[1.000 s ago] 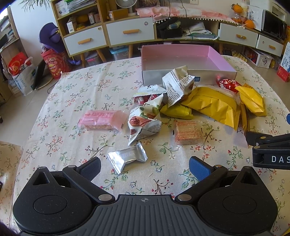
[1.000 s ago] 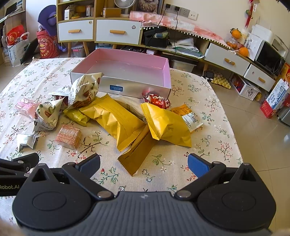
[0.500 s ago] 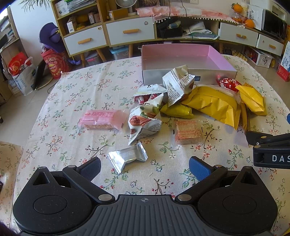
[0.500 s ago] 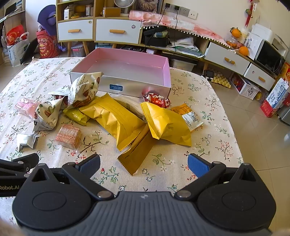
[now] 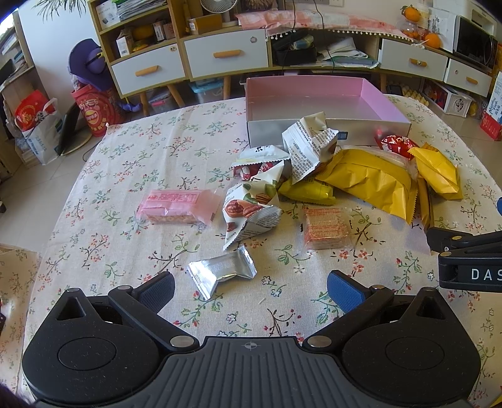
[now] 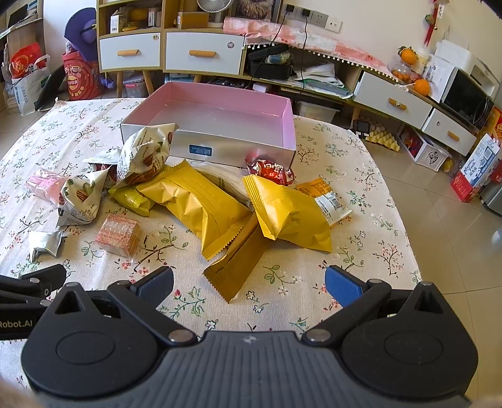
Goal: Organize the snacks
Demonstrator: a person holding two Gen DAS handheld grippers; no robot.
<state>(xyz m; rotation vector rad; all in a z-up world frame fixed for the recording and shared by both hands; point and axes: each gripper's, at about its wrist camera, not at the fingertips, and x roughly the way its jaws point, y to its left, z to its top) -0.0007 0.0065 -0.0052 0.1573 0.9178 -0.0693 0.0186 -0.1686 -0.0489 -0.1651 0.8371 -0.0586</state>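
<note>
Hiding part of the box (image 5: 313,131), snacks (image 6: 200,204) pile before both wide-open, empty tongs (image 5: 249,285).

A home living room: floral tablecloth (image 5: 131,163), drawer sideboard (image 6: 204,53), desk fan (image 6: 210,6), microwave (image 6: 467,97)

A counter (image 5: 131,175) covered by a cream cloth printed with small flowers is set on a floor (image 6: 445,213) of pale glossy tiles. Along the far wall a long wooden sideboard (image 5: 226,56) with white drawers and orange handles is placed, its open shelves filled with boxes and papers. A small fan (image 5: 218,8) is seen on top of it, and oranges (image 6: 422,86) are kept at its right end beside a dark microwave (image 6: 466,97). A red paper bag (image 5: 34,125) and a purple hat (image 5: 86,59) are found on the floor at the left. The room is lit by bright daylight.
</note>
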